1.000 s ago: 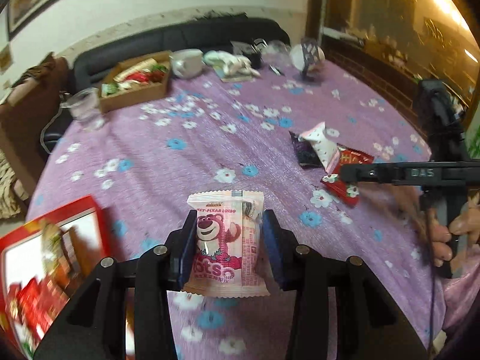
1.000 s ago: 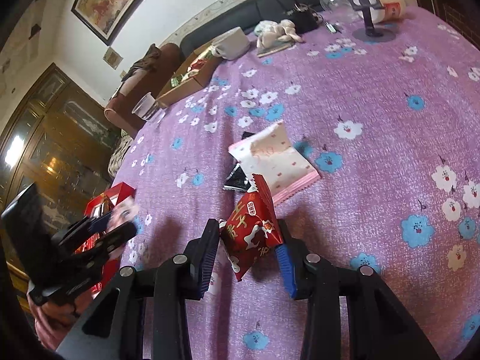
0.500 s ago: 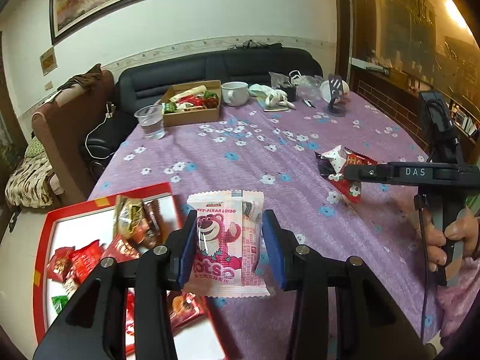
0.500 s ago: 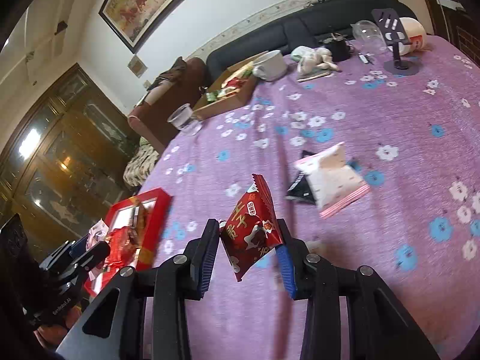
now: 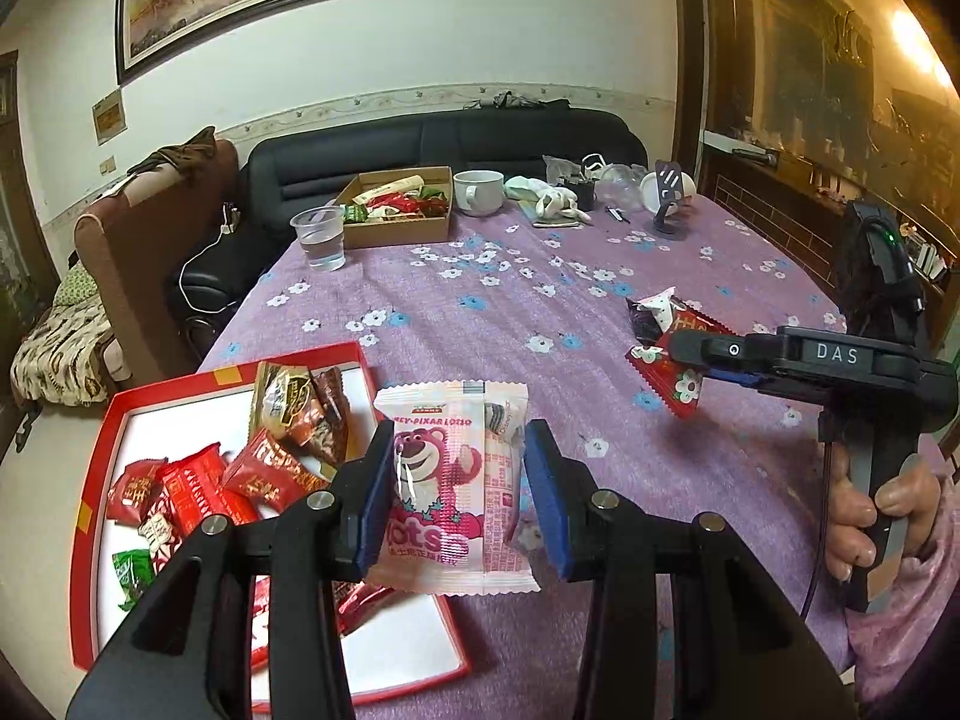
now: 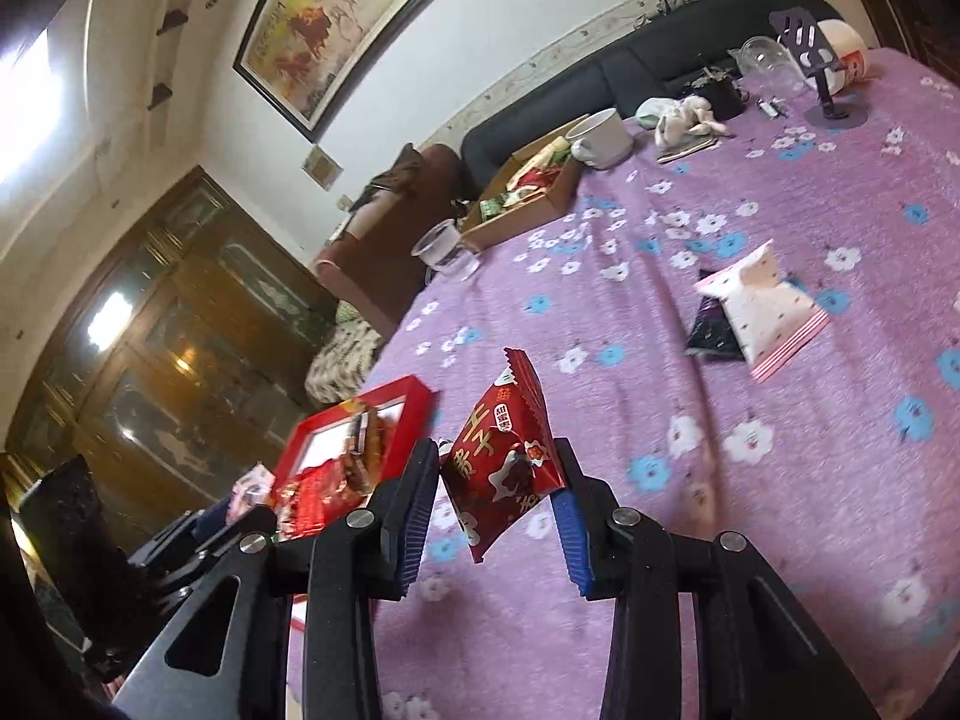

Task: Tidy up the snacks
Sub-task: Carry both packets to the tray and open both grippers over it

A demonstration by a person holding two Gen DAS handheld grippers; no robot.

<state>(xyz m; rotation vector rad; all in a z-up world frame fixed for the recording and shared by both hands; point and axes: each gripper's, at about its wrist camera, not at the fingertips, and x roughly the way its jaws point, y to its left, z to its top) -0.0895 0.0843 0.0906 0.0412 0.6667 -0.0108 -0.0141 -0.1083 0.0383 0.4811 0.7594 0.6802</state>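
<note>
My left gripper (image 5: 459, 495) is shut on a pink Lotso bear snack pack (image 5: 453, 480) and holds it above the right edge of a red tray (image 5: 90, 516) that holds several red and brown snack packets. My right gripper (image 6: 498, 498) is shut on a red snack packet (image 6: 501, 456) and holds it above the purple floral tablecloth; it also shows at the right of the left wrist view (image 5: 714, 354). A white-and-pink packet (image 6: 765, 309) lies on a black packet (image 6: 711, 330) on the cloth. The red tray (image 6: 360, 414) lies to the left of my right gripper.
A cardboard box of snacks (image 5: 399, 210), a white mug (image 5: 478, 192), a clear plastic cup (image 5: 321, 237), a phone stand (image 5: 666, 198) and small clutter stand at the table's far end. A black sofa (image 5: 444, 144) and a brown chair (image 5: 150, 240) are beyond.
Both grippers have lifted with their packets and moved toward the red tray; the tray has come fully into the left wrist view and into the right wrist view.
</note>
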